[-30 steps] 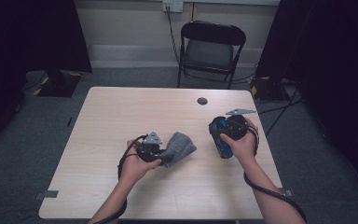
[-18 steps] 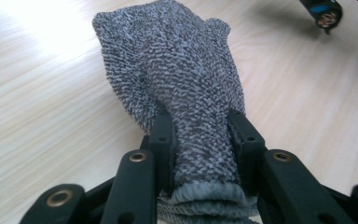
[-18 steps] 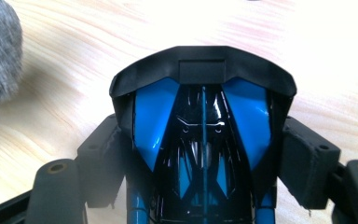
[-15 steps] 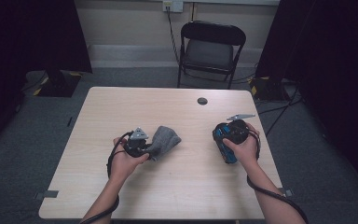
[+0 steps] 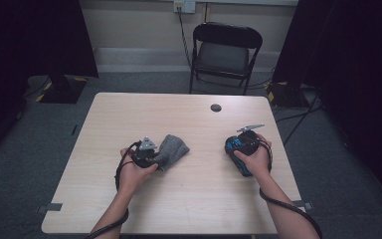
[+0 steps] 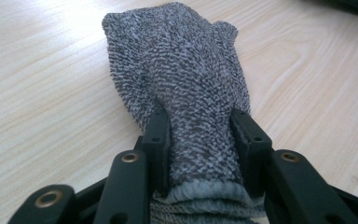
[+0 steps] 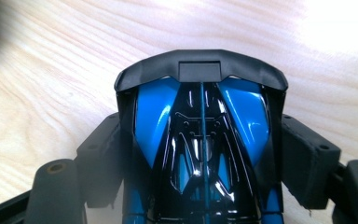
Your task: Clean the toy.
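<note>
Two grips: grey glove between left jaws; blue car between right.

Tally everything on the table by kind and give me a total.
Grey knitted sock, between the left gripper's jaws: 1
Blue and black toy car, in the right gripper: 1
Small round black cap-like thing, too small to identify: 1
Total: 3

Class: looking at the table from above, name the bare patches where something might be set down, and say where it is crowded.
Bare: the far strip by the dark round spot, the left side of the table, and the gap between the grey knitted glove and the blue toy car. Crowded: around each of the two.
</note>
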Action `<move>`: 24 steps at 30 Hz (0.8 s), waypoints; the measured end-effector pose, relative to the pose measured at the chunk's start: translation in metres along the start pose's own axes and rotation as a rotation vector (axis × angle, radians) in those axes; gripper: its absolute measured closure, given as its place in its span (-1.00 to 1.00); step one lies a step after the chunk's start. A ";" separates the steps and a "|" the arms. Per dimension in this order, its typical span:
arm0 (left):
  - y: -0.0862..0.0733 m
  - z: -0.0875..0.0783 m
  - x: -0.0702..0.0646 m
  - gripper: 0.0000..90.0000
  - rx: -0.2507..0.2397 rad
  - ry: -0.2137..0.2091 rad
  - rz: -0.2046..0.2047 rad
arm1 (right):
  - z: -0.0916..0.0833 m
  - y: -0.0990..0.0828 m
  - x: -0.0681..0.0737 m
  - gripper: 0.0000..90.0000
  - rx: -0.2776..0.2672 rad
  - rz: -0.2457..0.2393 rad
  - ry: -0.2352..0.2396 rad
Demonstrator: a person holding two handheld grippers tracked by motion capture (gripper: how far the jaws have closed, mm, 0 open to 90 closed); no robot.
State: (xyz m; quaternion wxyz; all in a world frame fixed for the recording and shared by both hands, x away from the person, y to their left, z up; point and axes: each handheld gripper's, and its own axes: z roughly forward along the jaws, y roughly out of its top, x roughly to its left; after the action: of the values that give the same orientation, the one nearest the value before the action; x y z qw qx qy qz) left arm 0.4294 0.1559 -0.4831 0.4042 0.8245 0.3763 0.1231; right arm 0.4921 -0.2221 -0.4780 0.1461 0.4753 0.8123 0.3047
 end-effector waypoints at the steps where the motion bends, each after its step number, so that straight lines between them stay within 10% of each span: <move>1: 0.000 0.000 0.000 0.38 0.001 0.004 0.005 | 0.002 -0.001 0.000 -0.45 -0.001 0.004 0.000; 24: 0.000 0.005 0.000 0.05 -0.025 0.029 0.021 | 0.010 -0.004 0.001 -0.46 0.003 -0.054 0.009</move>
State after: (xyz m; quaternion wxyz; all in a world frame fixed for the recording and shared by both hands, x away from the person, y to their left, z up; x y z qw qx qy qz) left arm 0.4321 0.1534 -0.4865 0.4076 0.8214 0.3720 0.1440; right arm 0.4939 -0.2188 -0.4883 0.1499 0.4519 0.8260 0.3017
